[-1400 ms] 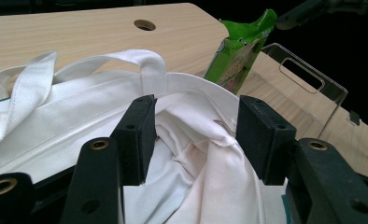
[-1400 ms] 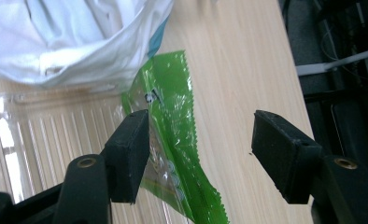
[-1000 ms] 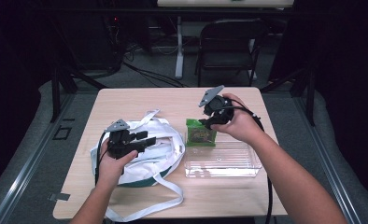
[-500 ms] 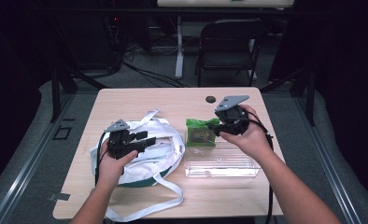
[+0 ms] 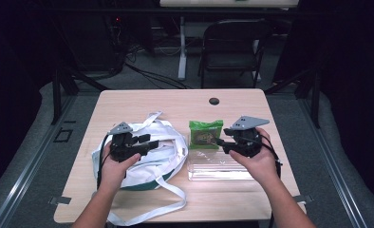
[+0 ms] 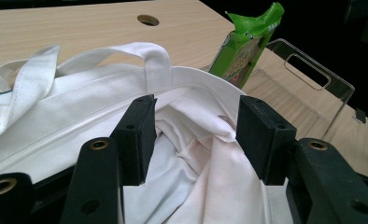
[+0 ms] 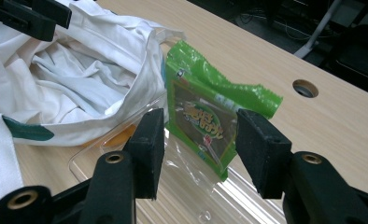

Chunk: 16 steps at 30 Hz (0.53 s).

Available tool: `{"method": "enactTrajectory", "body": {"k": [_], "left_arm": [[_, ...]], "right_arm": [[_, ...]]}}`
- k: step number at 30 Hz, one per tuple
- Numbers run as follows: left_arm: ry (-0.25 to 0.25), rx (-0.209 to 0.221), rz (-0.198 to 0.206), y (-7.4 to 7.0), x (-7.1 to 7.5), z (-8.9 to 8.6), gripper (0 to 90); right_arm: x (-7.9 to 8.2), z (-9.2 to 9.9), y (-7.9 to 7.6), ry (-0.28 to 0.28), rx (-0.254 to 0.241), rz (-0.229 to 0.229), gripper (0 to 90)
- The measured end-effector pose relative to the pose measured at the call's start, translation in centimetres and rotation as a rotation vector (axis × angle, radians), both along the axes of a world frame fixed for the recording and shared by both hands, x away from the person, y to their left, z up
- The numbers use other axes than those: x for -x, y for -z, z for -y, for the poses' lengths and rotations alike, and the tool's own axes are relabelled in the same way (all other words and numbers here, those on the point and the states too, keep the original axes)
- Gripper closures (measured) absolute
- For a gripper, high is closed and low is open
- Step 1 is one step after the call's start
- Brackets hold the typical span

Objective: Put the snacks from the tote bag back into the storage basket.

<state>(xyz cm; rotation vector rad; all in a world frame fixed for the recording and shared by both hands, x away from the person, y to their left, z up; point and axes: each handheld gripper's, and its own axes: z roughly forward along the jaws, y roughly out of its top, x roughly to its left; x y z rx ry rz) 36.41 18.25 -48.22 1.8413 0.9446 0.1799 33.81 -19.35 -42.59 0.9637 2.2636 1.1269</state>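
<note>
A green snack packet [image 5: 205, 134] stands tilted at the far end of a clear plastic tray [image 5: 223, 171]. My right gripper [image 5: 221, 141] is just right of the packet. In the right gripper view the packet [image 7: 205, 116] sits between and beyond the open jaws of that gripper [image 7: 201, 135], which have just been closing; the pads are not on it. My left gripper [image 5: 149, 141] hovers open over the mouth of a white tote bag [image 5: 163, 154]. In the left gripper view the jaws of this gripper [image 6: 196, 121] straddle loose white fabric [image 6: 182, 154] without pinching it.
The bag's long white straps [image 5: 142, 213] trail to the table's near edge. A cable hole [image 5: 214, 101] lies in the wooden tabletop [image 5: 142, 102] beyond the packet. A folding chair [image 5: 232, 42] stands behind the table, with dark floor all around.
The right gripper has come down and toward the person, from beyond the packet to its right side, and its jaws have narrowed. The left hand has kept still.
</note>
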Motion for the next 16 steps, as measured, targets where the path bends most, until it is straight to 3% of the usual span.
{"method": "enactTrajectory", "body": {"k": [10, 16], "left_arm": [[-0.004, 0.002, -0.002, 0.2, 0.0, 0.0, 47.6], [-0.003, 0.000, 0.001, 0.0, 0.0, -0.2, 47.6]], "right_arm": [[1.8, 0.1, 2.5, 0.016, 0.002, -0.002, 51.8], [2.6, 1.1, 3.8, 0.037, -0.030, 0.008, 50.3]]}}
